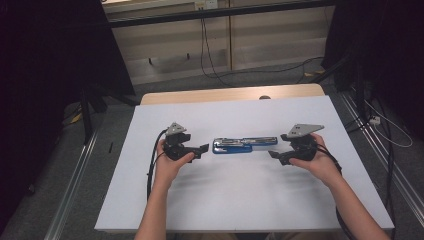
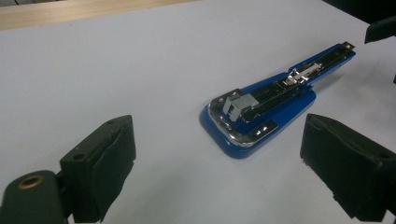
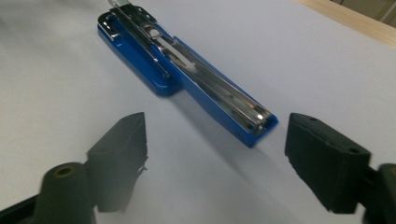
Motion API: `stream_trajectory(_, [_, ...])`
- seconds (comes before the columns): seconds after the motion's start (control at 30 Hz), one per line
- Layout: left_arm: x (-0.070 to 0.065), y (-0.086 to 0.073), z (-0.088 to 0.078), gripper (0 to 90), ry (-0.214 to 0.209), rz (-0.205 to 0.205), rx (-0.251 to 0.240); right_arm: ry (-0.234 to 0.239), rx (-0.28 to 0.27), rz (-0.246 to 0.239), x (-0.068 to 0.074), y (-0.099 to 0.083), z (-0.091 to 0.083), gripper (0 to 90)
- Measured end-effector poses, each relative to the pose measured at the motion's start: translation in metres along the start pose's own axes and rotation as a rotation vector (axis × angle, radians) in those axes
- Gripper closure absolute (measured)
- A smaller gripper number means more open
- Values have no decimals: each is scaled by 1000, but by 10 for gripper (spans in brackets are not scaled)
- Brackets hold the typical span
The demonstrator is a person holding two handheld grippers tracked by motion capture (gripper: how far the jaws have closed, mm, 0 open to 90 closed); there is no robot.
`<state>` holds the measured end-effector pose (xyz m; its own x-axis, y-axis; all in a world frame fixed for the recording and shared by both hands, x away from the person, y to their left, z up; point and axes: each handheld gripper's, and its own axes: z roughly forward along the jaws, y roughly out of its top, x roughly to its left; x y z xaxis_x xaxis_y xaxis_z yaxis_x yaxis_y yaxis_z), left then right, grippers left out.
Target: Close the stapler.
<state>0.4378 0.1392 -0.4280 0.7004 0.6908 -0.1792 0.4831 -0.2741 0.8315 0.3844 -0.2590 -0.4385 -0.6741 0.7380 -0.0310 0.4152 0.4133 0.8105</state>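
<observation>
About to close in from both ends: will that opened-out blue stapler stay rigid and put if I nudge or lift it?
The blue stapler lies swung open flat, so it probably folds at its hinge when lifted by one end. Its chrome rail looks slick for pads. The flat base should slide on the smooth white table, not roll.

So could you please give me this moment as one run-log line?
stapler: opened flat on white board | left gripper: open, at wide end, apart | right gripper: open, at narrow end, apart

Left gripper [image 1: 204, 148] and right gripper [image 1: 272, 154]: black bodies, blocky black padded jaws with screw holes, grey three-cornered top plates, trailing black cables. Forearms bare, no sleeves.
</observation>
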Motion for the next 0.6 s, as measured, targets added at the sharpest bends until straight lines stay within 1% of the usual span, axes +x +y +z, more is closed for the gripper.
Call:
stream_trajectory(0.03, [0,0,0,106,-1,-2,-4,1,-5,18,-1,-2,-2,304])
stream_trajectory(0.07, [1,0,-1,108,3,2,0,-2,-9,29,-3,-3,-4,374])
stream_trajectory(0.1, [1,0,-1,109,7,2,-1,-4,-9,50,-5,-5,-5,432])
stream_trajectory(0.13, [1,0,-1,109,7,0,-3,-17,0,67,-7,-7,-7,466])
stream_trajectory(0.17, [1,0,-2,109,9,1,-2,-32,3,71,-9,-9,-7,517])
stream_trajectory(0.2, [0,0,-1,109,11,-4,-9,-38,7,77,-10,-11,-7,590])
stream_trajectory(0.23, [1,1,-1,112,11,5,-4,-42,14,80,-12,-12,-7,651])
stream_trajectory(0.3, [0,0,0,119,7,1,-7,-59,25,81,-12,-13,-7,761])
stream_trajectory(0.33, [-1,0,1,124,8,-4,-10,-63,30,73,-12,-13,-6,811])
stream_trajectory(0.37, [-1,0,1,127,10,-2,-7,-63,32,57,-11,-14,-5,846])
stream_trajectory(0.43, [-1,0,2,128,11,-1,-9,-61,58,50,-11,-14,-1,889])
stream_trajectory(0.47, [-1,0,1,128,13,6,-3,-56,71,44,-11,-14,1,900])
stream_trajectory(0.53, [-1,0,2,128,15,7,-2,-70,91,41,-11,-15,5,900])
stream_trajectory(0.57, [-1,0,2,128,14,0,-3,-74,97,47,-11,-15,7,900])
stream_trajectory(0.6, [-1,0,3,128,12,4,-3,-79,99,47,-11,-15,8,900])
